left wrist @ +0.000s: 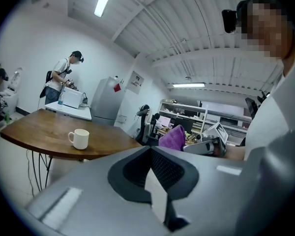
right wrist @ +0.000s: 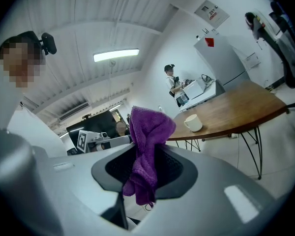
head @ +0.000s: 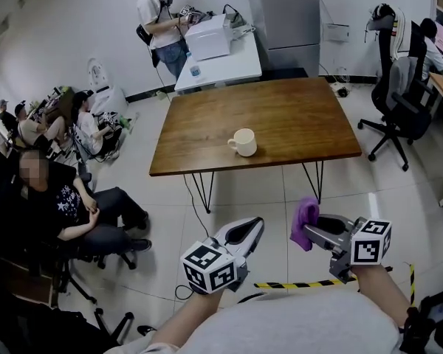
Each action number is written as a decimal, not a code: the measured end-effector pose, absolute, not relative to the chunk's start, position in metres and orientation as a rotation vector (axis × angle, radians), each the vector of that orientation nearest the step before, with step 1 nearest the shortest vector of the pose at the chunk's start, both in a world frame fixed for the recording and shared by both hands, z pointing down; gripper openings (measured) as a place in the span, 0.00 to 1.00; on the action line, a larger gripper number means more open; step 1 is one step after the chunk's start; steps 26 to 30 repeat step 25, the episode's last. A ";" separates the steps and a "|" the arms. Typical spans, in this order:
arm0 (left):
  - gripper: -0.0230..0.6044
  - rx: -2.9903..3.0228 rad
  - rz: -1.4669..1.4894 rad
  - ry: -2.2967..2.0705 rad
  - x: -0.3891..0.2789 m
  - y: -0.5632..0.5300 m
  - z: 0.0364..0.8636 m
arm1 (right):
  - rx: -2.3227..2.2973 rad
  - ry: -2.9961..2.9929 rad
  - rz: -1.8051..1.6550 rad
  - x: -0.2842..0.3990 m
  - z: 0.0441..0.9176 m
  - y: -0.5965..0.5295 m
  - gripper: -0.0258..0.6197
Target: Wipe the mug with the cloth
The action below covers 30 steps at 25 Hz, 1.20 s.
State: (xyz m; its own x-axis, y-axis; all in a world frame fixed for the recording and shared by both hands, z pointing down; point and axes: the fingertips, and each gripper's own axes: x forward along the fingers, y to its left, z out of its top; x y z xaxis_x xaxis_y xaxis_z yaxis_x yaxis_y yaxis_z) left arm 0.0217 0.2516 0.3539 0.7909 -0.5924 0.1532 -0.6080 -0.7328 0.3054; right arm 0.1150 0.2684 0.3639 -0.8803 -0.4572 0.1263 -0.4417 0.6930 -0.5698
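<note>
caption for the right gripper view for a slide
Right gripper shut on a purple cloth, white mug on the wooden table beyond.

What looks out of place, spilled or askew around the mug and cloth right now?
Nothing stands out. The white mug stands upright on the wooden table, with no spill visible. The purple cloth is bunched but clamped in the right gripper; the left gripper is shut with nothing in it.

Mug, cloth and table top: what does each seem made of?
The mug looks like glazed ceramic: smooth, cream-white. The cloth seems microfibre or terry: purple, fuzzy pile, limp folds. The table top looks like matte wood or veneer: brown streaky grain.
</note>
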 end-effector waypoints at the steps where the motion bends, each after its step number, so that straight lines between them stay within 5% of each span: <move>1: 0.04 2.648 0.072 -0.916 0.021 0.256 0.350 | -0.760 2.869 -0.940 0.113 0.360 0.273 0.22; 30: 0.04 2.636 0.018 -0.830 -0.050 0.316 0.346 | -0.742 2.881 -0.984 0.019 0.355 0.333 0.22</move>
